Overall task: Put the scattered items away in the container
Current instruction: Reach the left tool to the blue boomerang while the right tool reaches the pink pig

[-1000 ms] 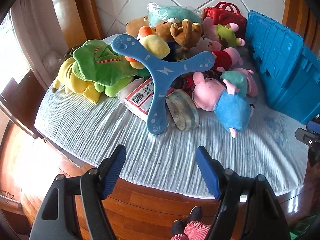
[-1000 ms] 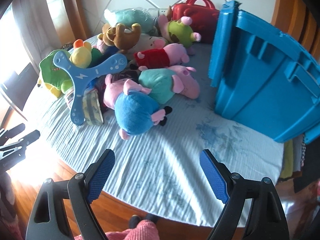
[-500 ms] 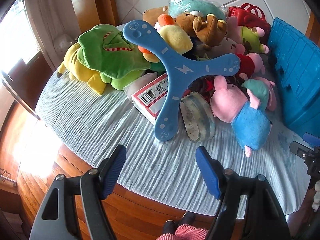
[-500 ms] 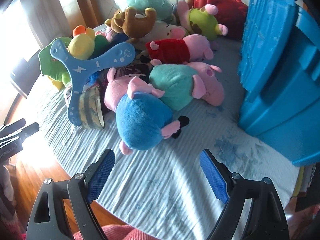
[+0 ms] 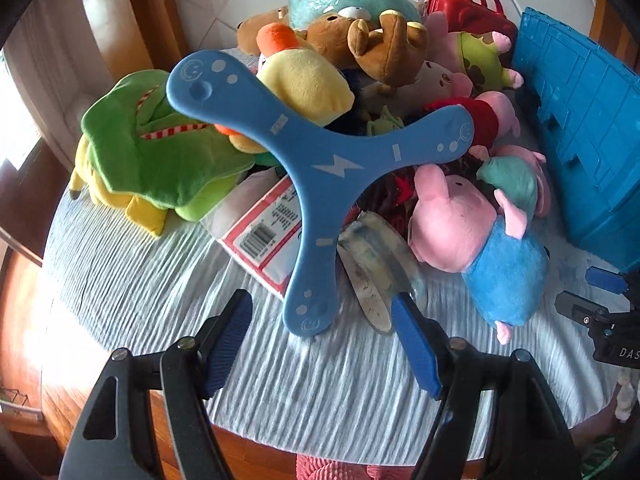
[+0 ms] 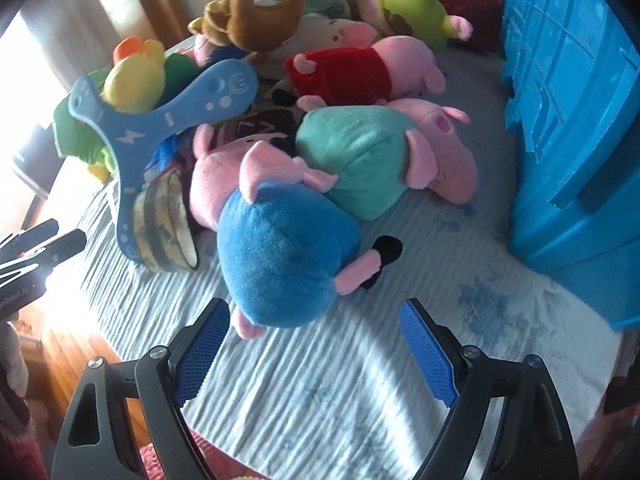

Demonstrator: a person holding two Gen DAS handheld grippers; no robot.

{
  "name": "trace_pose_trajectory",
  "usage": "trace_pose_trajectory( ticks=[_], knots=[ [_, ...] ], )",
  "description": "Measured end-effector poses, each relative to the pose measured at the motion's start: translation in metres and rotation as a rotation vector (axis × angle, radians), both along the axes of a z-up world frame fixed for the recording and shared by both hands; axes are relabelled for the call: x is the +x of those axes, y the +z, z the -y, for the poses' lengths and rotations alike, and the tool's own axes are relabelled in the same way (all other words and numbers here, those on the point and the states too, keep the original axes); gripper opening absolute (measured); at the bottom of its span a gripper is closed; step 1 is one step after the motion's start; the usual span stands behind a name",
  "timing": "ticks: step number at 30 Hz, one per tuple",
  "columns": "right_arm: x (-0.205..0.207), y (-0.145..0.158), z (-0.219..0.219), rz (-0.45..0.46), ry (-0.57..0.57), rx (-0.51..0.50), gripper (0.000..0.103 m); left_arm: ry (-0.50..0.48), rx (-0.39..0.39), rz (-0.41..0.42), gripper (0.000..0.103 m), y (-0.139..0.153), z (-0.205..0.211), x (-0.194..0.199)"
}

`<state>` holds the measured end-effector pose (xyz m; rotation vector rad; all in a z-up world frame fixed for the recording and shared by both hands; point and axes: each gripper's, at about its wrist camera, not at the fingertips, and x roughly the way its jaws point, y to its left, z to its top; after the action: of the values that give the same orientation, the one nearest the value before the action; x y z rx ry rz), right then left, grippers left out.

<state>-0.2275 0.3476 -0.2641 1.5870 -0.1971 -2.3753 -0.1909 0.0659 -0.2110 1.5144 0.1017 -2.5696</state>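
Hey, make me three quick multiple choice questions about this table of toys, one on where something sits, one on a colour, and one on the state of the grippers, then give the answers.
1. Where is the blue crate relative to the toy pile, seen from the right wrist?
A. Right
B. Left
C. Under it

2. What colour is the three-armed boomerang?
A. Red
B. Blue
C. Yellow

3. What is the right gripper doing?
A. Shut on a plush
B. Open, empty
C. Holding the boomerang

Answers:
1 A, the crate stands at the right edge.
2 B, all three arms are blue.
3 B, its jaws stand apart just short of the blue-bodied pig plush.
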Motion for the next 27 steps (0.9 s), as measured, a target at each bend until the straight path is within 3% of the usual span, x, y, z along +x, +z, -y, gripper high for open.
trace_pose_trajectory(
  ticks=[5, 11, 14, 16, 22, 27],
  knots=[
    [-0.013, 0.004, 0.012, 0.007, -0.082, -0.025, 0.088, -0.058, -0.008, -0.004, 0.072, 0.0, 0.023, -0.026],
    [-0.024, 0.005, 0.034, 0.001, -0.128, 0.022, 0.088, -0.129, -0.006, 0.019, 0.072, -0.009, 0.036, -0.045],
    [-0.032, 0.001, 0.049, 0.0, -0.084, 0.066, 0.09, -0.124, 0.011, 0.031, 0.072, -0.016, 0.041, -0.048],
    [-0.042, -0.005, 0.059, -0.001, -0.04, 0.1, 0.103, -0.103, 0.029, 0.04, 0.072, -0.021, 0.045, -0.05],
    [-0.068, -0.025, 0.079, 0.009, 0.043, 0.193, 0.103, -0.078, 0.034, 0.044, 0.072, -0.034, 0.044, -0.059],
    [-0.081, -0.038, 0.081, 0.026, 0.083, 0.191, 0.103, -0.072, 0.07, 0.037, 0.072, -0.042, 0.035, -0.076]
  ],
)
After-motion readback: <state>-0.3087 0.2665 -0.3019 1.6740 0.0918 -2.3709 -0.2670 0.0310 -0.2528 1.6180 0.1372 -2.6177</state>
